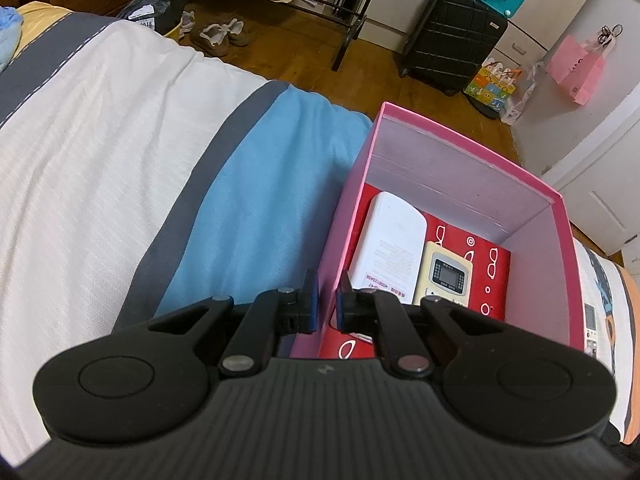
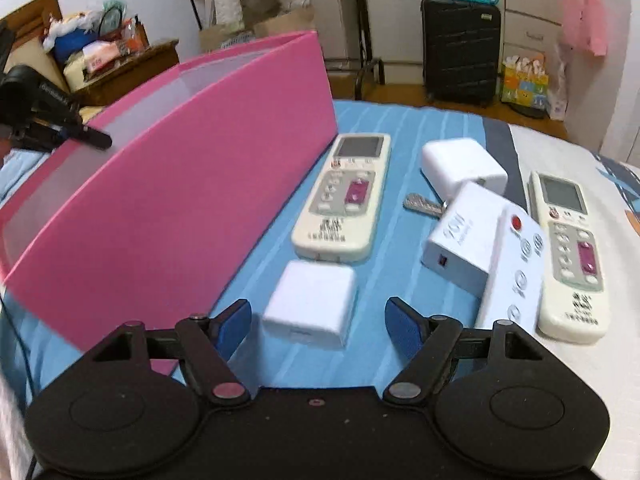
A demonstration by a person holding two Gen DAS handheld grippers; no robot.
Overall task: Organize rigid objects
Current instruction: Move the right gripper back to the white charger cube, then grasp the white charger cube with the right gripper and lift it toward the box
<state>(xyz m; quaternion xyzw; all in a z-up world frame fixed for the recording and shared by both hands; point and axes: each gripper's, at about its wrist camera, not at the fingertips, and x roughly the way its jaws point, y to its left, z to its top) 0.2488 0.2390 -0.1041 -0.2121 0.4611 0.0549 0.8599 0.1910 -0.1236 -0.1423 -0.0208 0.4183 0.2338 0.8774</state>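
Bedding in blue and white covers the bed (image 2: 384, 128); a suitcase (image 2: 460, 48) and bags stand on the wood floor behind. On the bed sits a pink box (image 1: 472, 152), already holding a white pack (image 1: 384, 240) and a cream device (image 1: 444, 276) on a red base.

Left gripper (image 1: 328, 300): fingers narrow, clamped on the box's near wall, one inside and one outside; judged to be steadying the box.

Right gripper (image 2: 316, 324): fingers wide, nothing held; a white cube (image 2: 312, 308) lies between them, apart from both pads; it rests on the bedding just beside the box's outer wall.

Still outside the box: a remote (image 2: 344, 196) beyond the cube; a second cube (image 2: 460, 164); a key (image 2: 420, 202); a white block (image 2: 464, 240) with a flat remote (image 2: 516, 272) leaning on it; another remote (image 2: 572, 252) at far right.

Step in hand, as judged: picking up the near cube. To do it well: centre the fingers on the cube's flat sides; come low enough to grip its middle, not its top edge; avoid pinching the soft bedding; keep the left finger clear of the box wall while closing; lift straight before swinging over the rim.
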